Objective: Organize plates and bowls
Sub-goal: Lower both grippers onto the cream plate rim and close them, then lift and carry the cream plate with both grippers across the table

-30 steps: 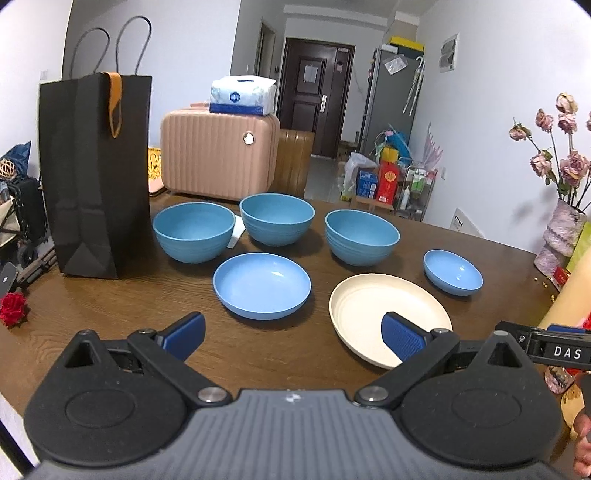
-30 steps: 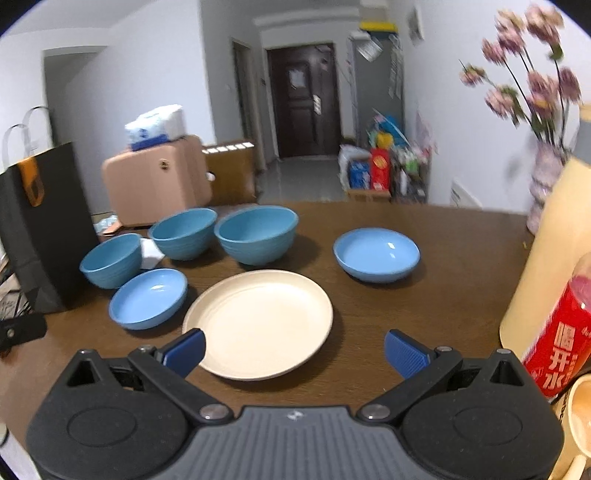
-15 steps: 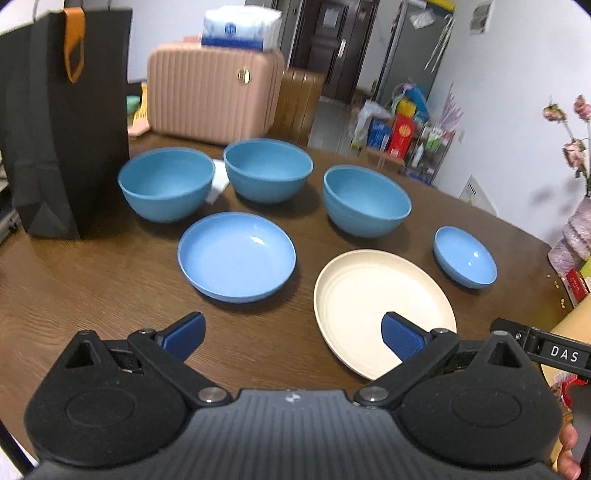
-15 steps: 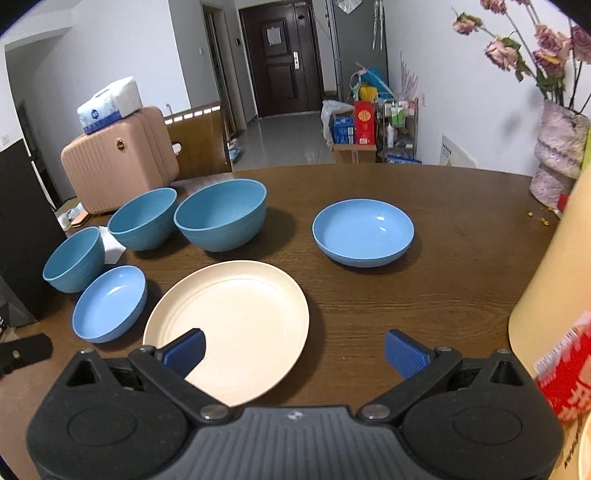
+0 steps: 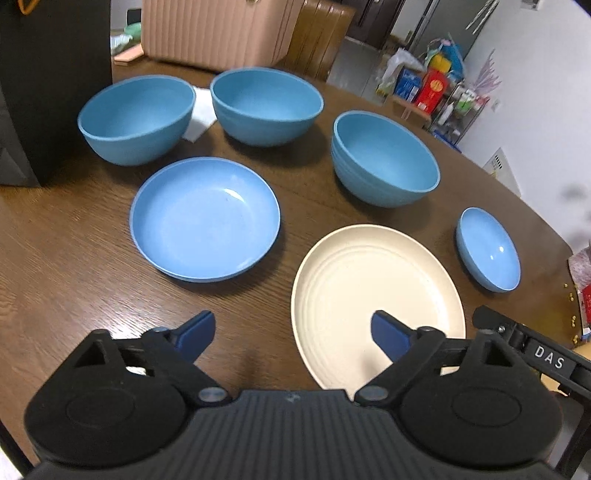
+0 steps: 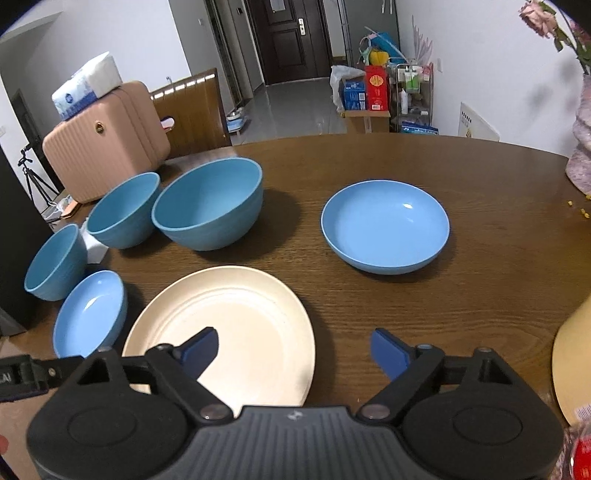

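Note:
A cream plate (image 5: 376, 299) (image 6: 229, 325) lies on the brown table near its front edge. My left gripper (image 5: 293, 328) hovers over the plate's left rim and its jaws are closing, with no pad pressing on anything. My right gripper (image 6: 295, 341) straddles the plate's right rim, one finger over the plate and one over the table, and is also closing without touching. Behind stand three deep blue bowls (image 5: 135, 118) (image 5: 266, 105) (image 5: 384, 158). A shallow blue plate (image 5: 205, 218) sits to the left and another (image 6: 384, 225) to the right.
A black paper bag (image 5: 48, 92) stands at the table's left end with a white napkin (image 5: 199, 110) beside it. A pink suitcase (image 5: 221, 33) is behind the table. A yellow container (image 6: 572, 362) and a vase (image 6: 581, 147) occupy the right side.
Both grippers have moved forward and tipped down toward the cream plate, which now looms larger. Their fingers have drawn slightly closer together.

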A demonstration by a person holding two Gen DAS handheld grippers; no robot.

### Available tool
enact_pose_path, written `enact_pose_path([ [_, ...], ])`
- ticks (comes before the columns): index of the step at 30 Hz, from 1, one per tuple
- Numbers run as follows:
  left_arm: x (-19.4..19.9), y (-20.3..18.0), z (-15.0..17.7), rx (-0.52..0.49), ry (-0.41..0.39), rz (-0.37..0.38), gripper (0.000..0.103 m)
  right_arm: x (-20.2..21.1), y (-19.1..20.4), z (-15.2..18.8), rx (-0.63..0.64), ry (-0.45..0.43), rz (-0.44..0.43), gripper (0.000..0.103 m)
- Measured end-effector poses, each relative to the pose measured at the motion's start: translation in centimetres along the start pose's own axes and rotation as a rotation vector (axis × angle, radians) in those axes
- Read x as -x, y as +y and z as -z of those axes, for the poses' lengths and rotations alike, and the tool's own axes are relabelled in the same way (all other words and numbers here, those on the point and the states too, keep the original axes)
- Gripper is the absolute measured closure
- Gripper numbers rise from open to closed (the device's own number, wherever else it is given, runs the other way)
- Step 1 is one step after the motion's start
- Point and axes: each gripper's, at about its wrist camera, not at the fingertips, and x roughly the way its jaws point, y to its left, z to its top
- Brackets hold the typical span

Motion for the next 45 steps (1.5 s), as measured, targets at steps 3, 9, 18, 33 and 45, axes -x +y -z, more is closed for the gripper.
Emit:
enact_pose_path([
  [3,-1.5,-0.4,-0.4,0.012,0.037,-0.014,0.027,-1.7,-0.4,-0.5,-0.002,0.027,-0.009,0.027],
  [9,-3.9,-0.9,-1.0,0.04,0.08,-0.026,0.042,-4.9,-1.2,-1.3,-0.021,0.066,-0.021,0.043],
  [18,-6.1,-1.3,-2.0,0.063,0.124,-0.063,0.064,-7.5,-2.2,-2.1,-0.015,0.091,-0.046,0.056],
  [33,-7.6,-1.8,-2.5,0.067,0.131,-0.093,0.091,-8.5,-3.6,-1.8,-0.038,0.139,-0.131,0.09],
  [45,-7.8,-2.0,-2.2,0.052,0.122,-0.097,0.094,-8.3,-4.1,-1.6,-0.062,0.131,-0.146,0.092],
])
